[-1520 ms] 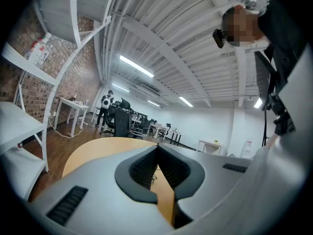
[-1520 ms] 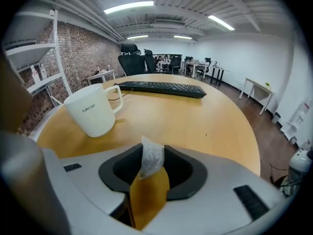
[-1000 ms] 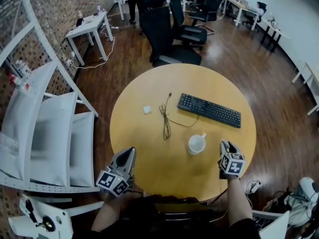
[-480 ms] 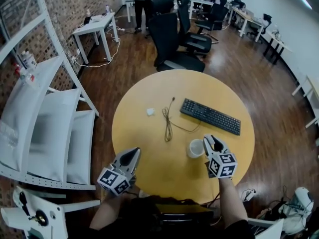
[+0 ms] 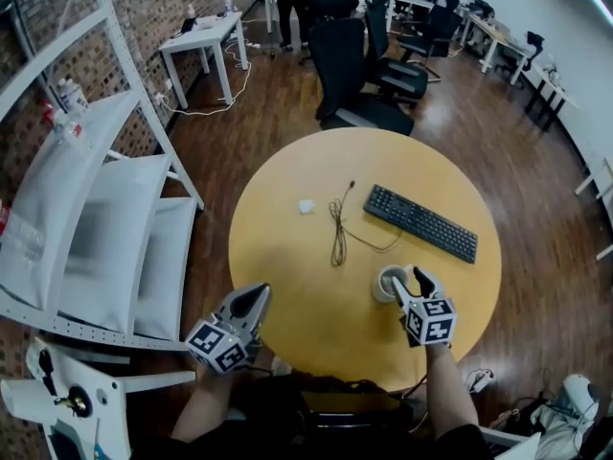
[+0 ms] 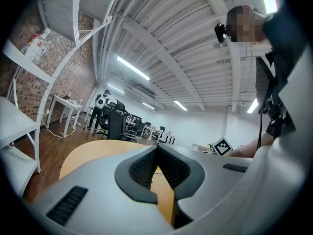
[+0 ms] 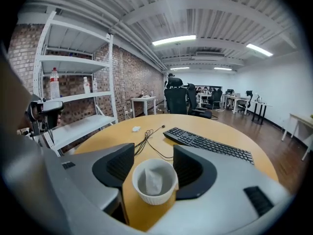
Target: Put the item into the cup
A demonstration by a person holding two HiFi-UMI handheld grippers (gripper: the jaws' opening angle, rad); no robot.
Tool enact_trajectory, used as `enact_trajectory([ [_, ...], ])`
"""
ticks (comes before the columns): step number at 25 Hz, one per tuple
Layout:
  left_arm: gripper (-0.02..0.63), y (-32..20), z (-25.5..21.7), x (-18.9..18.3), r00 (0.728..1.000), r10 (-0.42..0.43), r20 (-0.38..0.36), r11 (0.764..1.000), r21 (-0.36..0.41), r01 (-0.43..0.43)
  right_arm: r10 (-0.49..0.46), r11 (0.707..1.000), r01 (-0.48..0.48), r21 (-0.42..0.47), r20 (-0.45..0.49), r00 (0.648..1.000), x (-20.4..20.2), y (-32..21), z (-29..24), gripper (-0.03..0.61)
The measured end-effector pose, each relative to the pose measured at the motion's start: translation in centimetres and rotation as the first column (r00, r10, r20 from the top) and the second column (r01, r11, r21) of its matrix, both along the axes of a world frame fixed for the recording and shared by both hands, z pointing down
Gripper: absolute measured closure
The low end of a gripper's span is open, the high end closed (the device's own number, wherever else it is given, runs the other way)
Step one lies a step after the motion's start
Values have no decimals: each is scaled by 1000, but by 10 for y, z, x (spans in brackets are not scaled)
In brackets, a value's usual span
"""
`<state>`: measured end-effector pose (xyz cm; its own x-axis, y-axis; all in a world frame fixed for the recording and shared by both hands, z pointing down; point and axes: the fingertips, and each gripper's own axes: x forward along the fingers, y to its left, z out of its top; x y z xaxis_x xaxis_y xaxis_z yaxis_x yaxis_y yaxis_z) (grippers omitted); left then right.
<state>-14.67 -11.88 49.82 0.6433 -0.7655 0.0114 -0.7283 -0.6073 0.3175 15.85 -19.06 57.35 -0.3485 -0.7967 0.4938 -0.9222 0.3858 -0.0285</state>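
Round table: plain yellow-tan top. Cup: white, unpatterned. Crumpled item in the cup: white. Keyboard: black. Cable: black. Small scrap: white. Floor: dark brown planks. Shelving: white. Wall: red-brown brick. Office chair: black.

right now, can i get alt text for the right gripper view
A white cup with a crumpled white item inside sits on a round wooden table between the opening jaws of the right tool. Behind it lie a black cable, a black keyboard and a small white scrap.
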Motion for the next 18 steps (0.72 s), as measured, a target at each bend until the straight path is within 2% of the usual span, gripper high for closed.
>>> enact_trajectory([
  [5,620,-1,8,-11,1000,-21,6,1000,-14,21,48,999,-49,19,60,997,9,3,2,325],
  [12,620,-16,-2,8,999,38,8,999,10,-38,87,986,-113,124,193,977,38,15,-35,327],
  [15,620,-22,-7,21,998,65,8,998,23,-65,129,962,-183,203,253,959,63,32,-61,370],
  [17,620,-26,-8,27,997,77,13,997,28,-77,140,943,-213,254,277,951,78,48,-74,436],
  [18,620,-28,-9,29,997,81,17,996,30,-82,150,936,-228,268,283,948,84,57,-78,437],
])
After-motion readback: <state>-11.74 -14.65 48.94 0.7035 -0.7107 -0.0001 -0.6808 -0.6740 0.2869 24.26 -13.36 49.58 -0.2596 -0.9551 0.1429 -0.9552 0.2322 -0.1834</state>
